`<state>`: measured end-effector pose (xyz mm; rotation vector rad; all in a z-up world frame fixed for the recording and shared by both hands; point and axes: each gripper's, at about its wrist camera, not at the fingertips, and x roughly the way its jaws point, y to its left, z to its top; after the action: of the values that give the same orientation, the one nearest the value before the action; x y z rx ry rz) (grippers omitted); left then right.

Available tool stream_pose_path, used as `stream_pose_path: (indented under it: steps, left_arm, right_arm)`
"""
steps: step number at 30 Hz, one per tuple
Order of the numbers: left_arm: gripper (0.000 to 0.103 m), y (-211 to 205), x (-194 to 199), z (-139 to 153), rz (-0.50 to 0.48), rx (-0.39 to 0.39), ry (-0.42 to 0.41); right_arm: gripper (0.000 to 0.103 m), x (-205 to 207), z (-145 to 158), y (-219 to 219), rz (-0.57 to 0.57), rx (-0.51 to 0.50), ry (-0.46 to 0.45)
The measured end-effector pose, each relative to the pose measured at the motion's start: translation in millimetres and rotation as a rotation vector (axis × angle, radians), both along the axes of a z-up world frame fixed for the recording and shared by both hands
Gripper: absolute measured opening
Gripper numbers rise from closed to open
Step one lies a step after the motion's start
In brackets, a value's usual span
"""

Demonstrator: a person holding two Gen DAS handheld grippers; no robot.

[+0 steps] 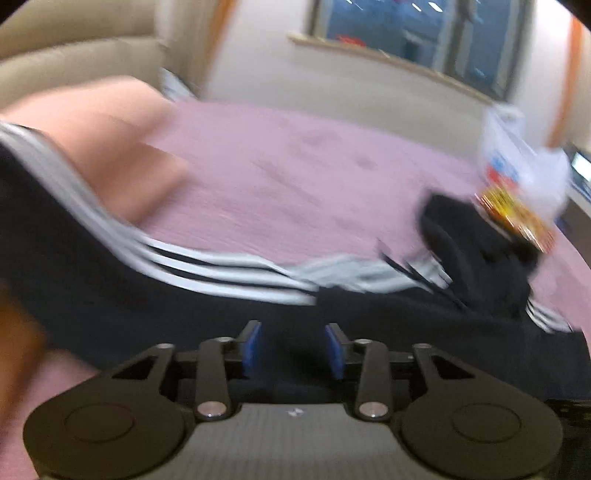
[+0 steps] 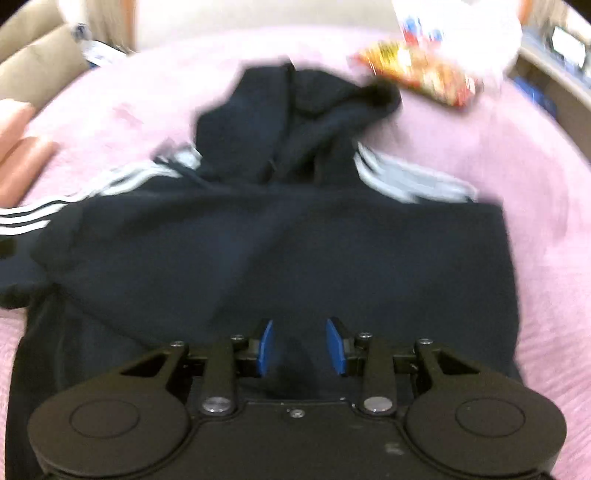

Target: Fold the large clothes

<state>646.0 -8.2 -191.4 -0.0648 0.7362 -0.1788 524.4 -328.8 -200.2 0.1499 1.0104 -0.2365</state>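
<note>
Black hoodie [image 2: 280, 236] w/ white sleeve stripes lies spread on the pink bed [image 2: 535, 258], hood at far end. Right wrist view shows whole body + hood; left wrist view shows mainly a striped sleeve [image 1: 207, 266] stretching left, plus pillow [image 1: 110, 147] and window [image 1: 417, 33] far off. Snack packet [image 2: 424, 74] sits just beside the hood, far right. Left tongs [image 1: 294, 349] released, pads apart over dark fabric. Right tongs [image 2: 300, 345] also released, gripping nothing, over near hem. Both views blurred.
</note>
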Motion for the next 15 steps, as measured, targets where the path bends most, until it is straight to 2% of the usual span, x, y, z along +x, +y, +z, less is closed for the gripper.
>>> stream_pose_path:
  steps: [2,4,6,8,11,13,15]
  left_arm:
    - [0.043,38.0,-8.7,22.7,0.089,0.019,-0.044]
    - [0.044,72.9,-17.5,44.2,0.168,0.036,-0.087]
    - [0.051,108.6,-19.2,65.2,0.273,0.071,-0.147]
    - [0.071,144.0,-18.0,87.0,0.375,0.072,-0.199]
    - [0.083,192.0,-2.7,106.8,0.548,0.062,-0.242]
    - [0.086,225.4,17.1,109.4,0.676,0.035,-0.215]
    - [0.085,254.6,36.2,103.4,0.747,-0.050,-0.171]
  right_arm:
    - [0.044,-8.9,12.5,15.2,0.042,-0.049,-0.036]
    - [0.044,-16.3,15.6,31.8,0.081,-0.036,-0.036]
    - [0.044,-22.3,9.8,46.8,0.115,-0.012,-0.005]
    - [0.045,-24.8,-1.3,61.3,0.137,-0.003,0.048]
    - [0.049,-27.1,-19.7,81.1,0.175,0.015,0.136]
    - [0.064,-28.9,-32.7,91.3,0.197,0.004,0.189]
    - [0.068,-28.3,-37.2,96.8,0.225,-0.035,0.179]
